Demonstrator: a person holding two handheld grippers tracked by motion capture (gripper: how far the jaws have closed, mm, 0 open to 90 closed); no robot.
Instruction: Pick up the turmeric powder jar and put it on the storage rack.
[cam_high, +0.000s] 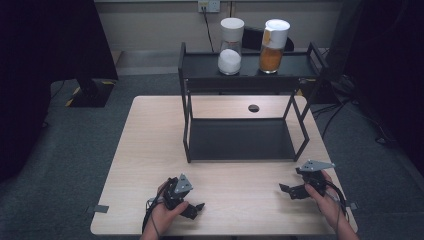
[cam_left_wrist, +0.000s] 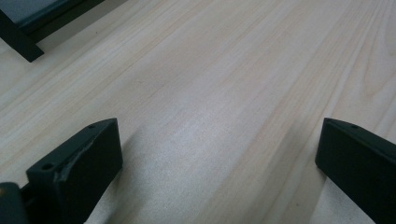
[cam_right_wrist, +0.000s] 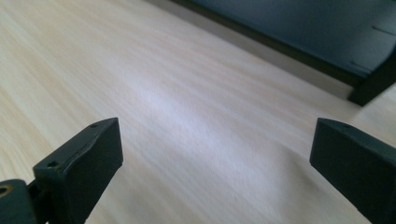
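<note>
1. Both tools rest low at the near edge of the pale wooden table (cam_high: 150, 150). The left gripper (cam_high: 196, 207) sits near the middle of that edge and the right gripper (cam_high: 286, 190) toward the near right corner. Each has its jaws spread wide over bare wood, holding nothing.
2. The things nearest to them stand well apart, on the top shelf of the black metal two-tier rack (cam_high: 186, 125) at the table's far edge. One is a clear jar with a white lid and white powder (cam_high: 230, 47), towards the shelf's middle. The other is a clear jar with a white lid and orange powder (cam_high: 273, 46), just to its right.
3. The jars look like glass or hard plastic, though I can't be sure from here. I would expect them stiff, smooth and slippery.
4. The orange one is fuller, so probably heavier.
5. I'd grip across the lower body, squarely, not by the lid, which might lift off.
</note>
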